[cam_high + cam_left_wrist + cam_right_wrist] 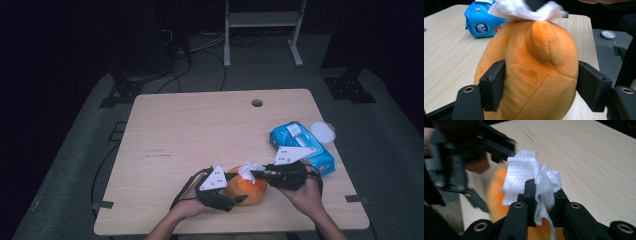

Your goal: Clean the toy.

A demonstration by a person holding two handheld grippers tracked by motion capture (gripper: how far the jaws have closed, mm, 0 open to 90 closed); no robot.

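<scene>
Orange plush toy [529, 72]: soft, seamed, rounded (white tissue [524, 10] on top).

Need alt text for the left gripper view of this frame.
An orange plush toy sits clamped between the left gripper's two black jaws on a wooden table. A white wipe rests on top of it, with a blue wipes pack behind.

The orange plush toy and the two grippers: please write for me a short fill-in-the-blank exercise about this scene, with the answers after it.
1. The left gripper clamps the ___ plush toy between its jaws.
2. The right gripper pinches a white ___ and presses it on the toy's top.
3. The blue pack of wipes lies on the wooden ___.

Missing words: orange; tissue; table
</scene>
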